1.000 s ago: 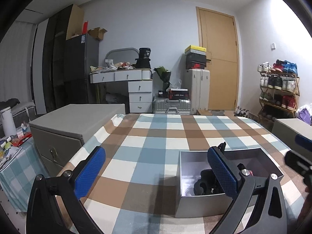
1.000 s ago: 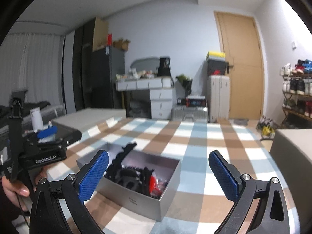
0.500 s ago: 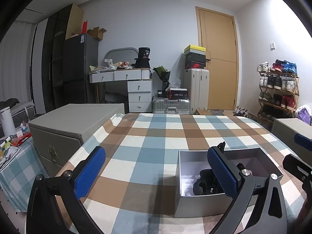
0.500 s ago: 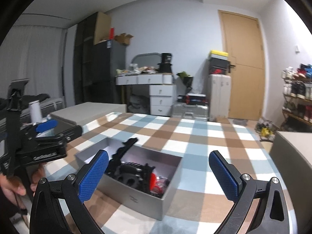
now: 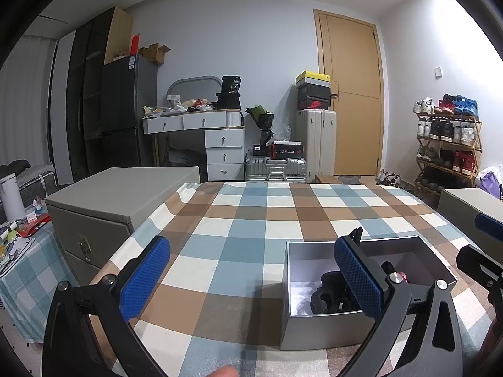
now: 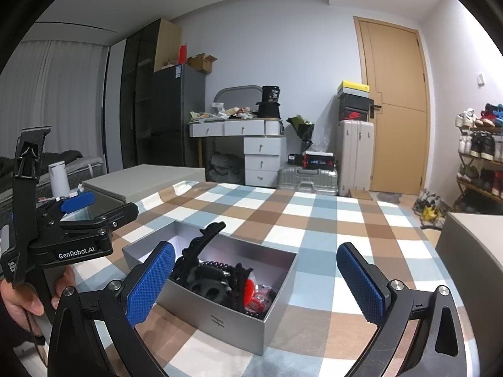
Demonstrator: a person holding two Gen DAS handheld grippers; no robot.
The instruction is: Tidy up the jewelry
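Left gripper (image 5: 251, 278) nearest, fingers (image 5: 145, 278) spread wide, nothing between them, hovering over the checked cloth (image 5: 251, 220) on the worktop. Right gripper (image 6: 256, 278) likewise released, fingers (image 6: 361, 282) wide apart and empty. A hand (image 6: 19, 298) grips the left gripper's handle at the left edge of the right wrist view.

Just past the fingers sits the open silver box (image 6: 220, 311), on the cloth, lid off. In the left view it lies to the right, partly behind the right-side finger; in the right view it lies left of centre, behind the left-side finger. Inside: black hair claw clips (image 6: 204, 279), one clip (image 6: 204, 238) sticking up over the box rim, a string of dark beads (image 6: 217, 264), something red (image 6: 250, 289), maybe a clip or bead piece, hard to tell.

Further back: grey storage box (image 5: 119, 194) left of the worktop, white drawer desk (image 5: 204, 138), silver suitcases (image 5: 316, 144), wooden door (image 5: 352, 94), shoe rack (image 5: 446, 144) at right.
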